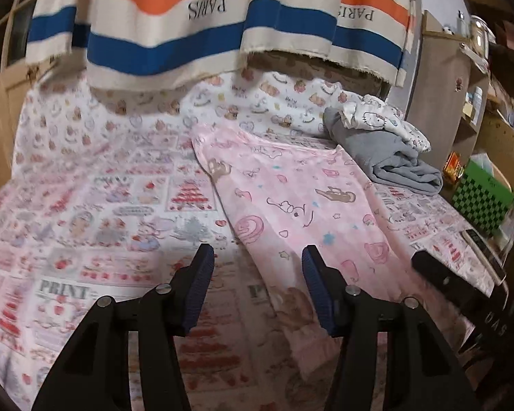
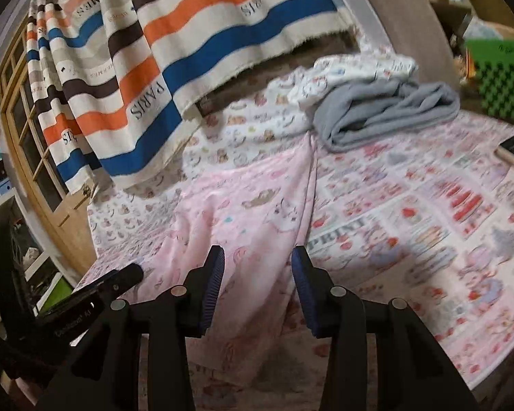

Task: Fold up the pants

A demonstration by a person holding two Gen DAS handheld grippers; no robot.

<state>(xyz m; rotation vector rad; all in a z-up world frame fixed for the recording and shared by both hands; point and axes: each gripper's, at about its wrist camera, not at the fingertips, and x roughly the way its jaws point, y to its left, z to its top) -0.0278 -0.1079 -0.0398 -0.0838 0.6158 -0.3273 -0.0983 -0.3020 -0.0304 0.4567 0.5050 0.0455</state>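
So our pink pants [image 1: 291, 202] lie spread flat on the bed [image 1: 86, 205], running from the near edge up toward the far edge. Our left gripper [image 1: 257, 274] hangs over the near end of the pants with its jaws apart, and nothing is pinched between them. Our right gripper [image 2: 257, 274] hangs over the pants too, jaws apart, not squeezing the cloth. A grey cloth [image 1: 394, 161] sits bunched near the far right corner. Striped cloth [image 1: 205, 27] hangs behind the far edge.
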